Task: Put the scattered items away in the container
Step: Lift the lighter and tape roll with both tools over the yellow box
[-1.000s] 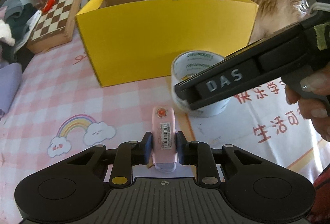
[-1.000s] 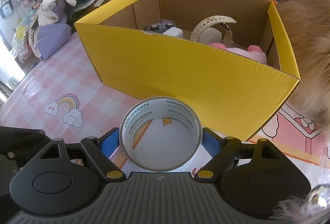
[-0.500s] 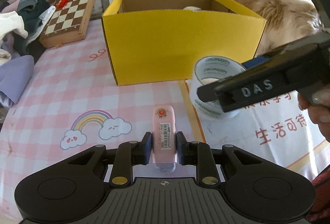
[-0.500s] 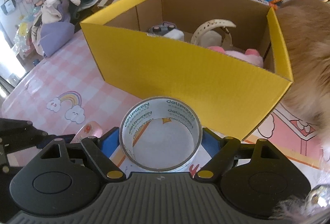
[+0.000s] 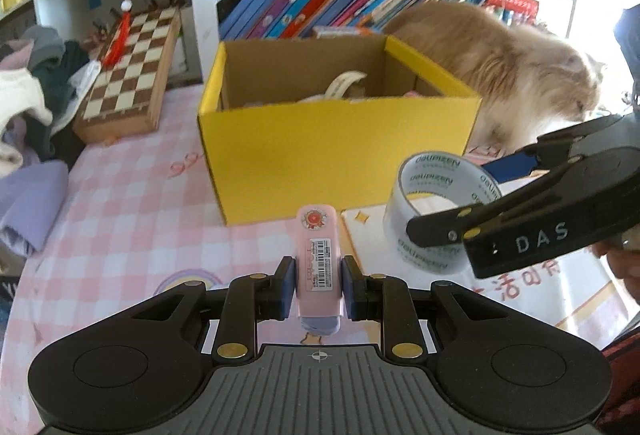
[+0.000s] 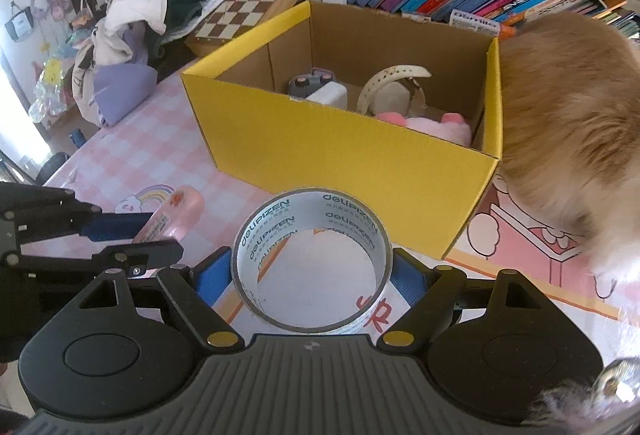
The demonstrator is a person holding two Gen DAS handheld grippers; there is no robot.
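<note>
Both tools are seen raised relative to 1.0 s ago: in the left wrist view the interior of the yellow box [image 5: 340, 139] is now visible over its near wall, where before only the outer face was shown. In the right wrist view more of the box floor is exposed than before.

Left gripper [image 5: 318, 289]: clamped on a pink tube [image 5: 319, 259], label side up, the tube pointing straight ahead of the fingers toward the box. The box stands ahead of this tool, slightly above the tube's tip in the picture.

Right gripper [image 6: 312, 275]: closed across the outside of a tape roll [image 6: 312, 263], hole facing up. The box lies directly ahead, its near wall just beyond the roll. The left gripper is seen to the left of this tool, at a similar height.

Contents already in the box: a white band [image 6: 394, 85], a pink plush item [image 6: 432, 125], a small grey-and-white object [image 6: 318, 89].

A furry animal [image 6: 568, 131] stands against the box's right wall, to the right of the right tool.

Judgement: 2 items are lifted clear of the table and carried boxward; both remain outside the box. Clearance over the near wall appears nearly sufficient. The animal may intrude on the drop.
</note>
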